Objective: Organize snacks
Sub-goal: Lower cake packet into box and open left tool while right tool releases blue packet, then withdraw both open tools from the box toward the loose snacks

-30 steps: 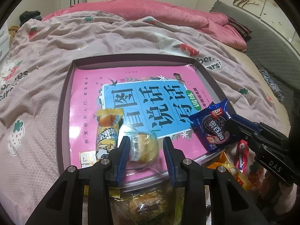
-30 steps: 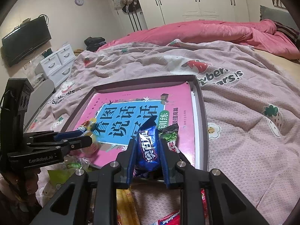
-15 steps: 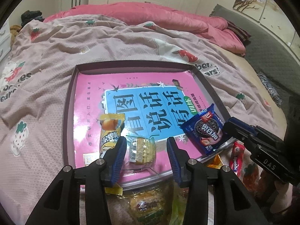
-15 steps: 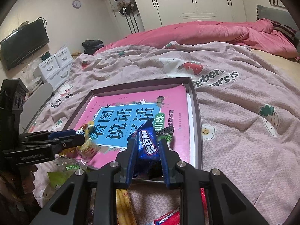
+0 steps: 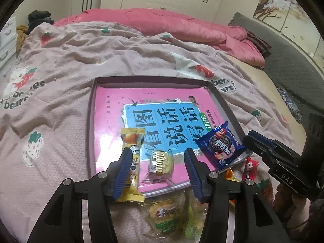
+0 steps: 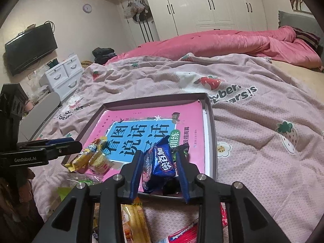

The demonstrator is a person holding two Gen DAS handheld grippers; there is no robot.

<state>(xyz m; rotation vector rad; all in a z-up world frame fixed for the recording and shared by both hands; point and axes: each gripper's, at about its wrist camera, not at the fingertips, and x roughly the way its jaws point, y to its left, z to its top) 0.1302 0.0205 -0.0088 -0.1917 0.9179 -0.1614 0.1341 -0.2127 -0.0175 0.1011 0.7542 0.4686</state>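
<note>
We read "GenRobot.AI" on the left gripper (image 6: pixel 50 151), "DAS" on the right gripper (image 5: pixel 263 145), and "bears" on the blanket (image 5: pixel 60 64).

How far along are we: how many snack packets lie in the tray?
4: yellow packet near-left, clear-wrapped biscuit beside it, blue packet near-right, green wrapper half hidden behind it; more may hide.

Both wrist cameras look steeply down, close over the bed (image 5: pixel 121 60); each view shares the tray (image 5: pixel 91 121) (image 6: pixel 211 125).

A clear-wrapped gold cake (image 5: pixel 160 162), yellow bar (image 5: pixel 132 158) and blue cookie pack (image 5: pixel 220 145) lie flat in the tray (image 5: pixel 91 121).
</note>
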